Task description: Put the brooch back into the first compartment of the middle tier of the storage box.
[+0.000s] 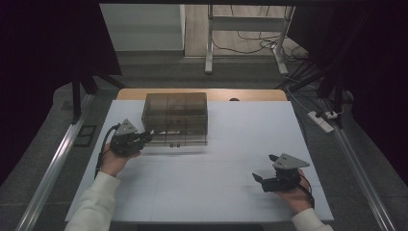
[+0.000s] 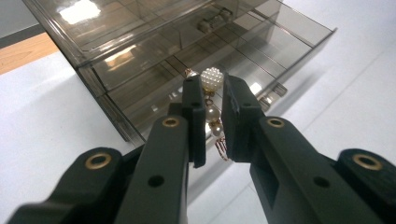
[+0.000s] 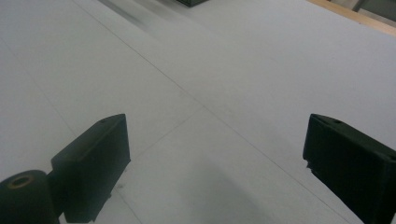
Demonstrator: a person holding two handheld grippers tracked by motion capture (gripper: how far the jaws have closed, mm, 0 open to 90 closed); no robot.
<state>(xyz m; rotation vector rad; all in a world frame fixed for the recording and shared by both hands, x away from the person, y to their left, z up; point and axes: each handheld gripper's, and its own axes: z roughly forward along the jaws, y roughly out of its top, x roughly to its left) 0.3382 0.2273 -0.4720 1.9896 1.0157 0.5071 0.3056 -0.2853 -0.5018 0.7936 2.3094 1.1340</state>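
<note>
Your left claw [image 2: 212,100] was clamped on a pearl-bead earring with a white studded ball on top [image 2: 211,80]; the jaws pinched it just below the ball, and smaller pearls and a gold-and-red bit hung down between them. Its long axis ran roughly vertical, dangling along the jaw gap.

The smoky transparent plastic organiser box with drawers [image 2: 187,51] lay straight ahead of that claw, and its lower drawer [image 2: 261,60] was pulled out toward you, with dividers showing. The earring hung just before the drawer's near-left corner, above counter level, not yet over a compartment. From the high view your left claw [image 1: 144,138] sat at the box's [image 1: 176,118] front-left edge, nearly touching it.

Your right claw [image 1: 263,169] rested well apart on the white counter [image 1: 216,192], jaws spread wide, holding nothing; its own view showed bare counter [image 3: 210,93] between the jaws.

The left hand was by far the nearer. Judged next move: carry the earring forward and slightly right over a drawer cell, then release. Which cell, I couldn't tell. Risk: the dangling end snagging the drawer's front wall.
</note>
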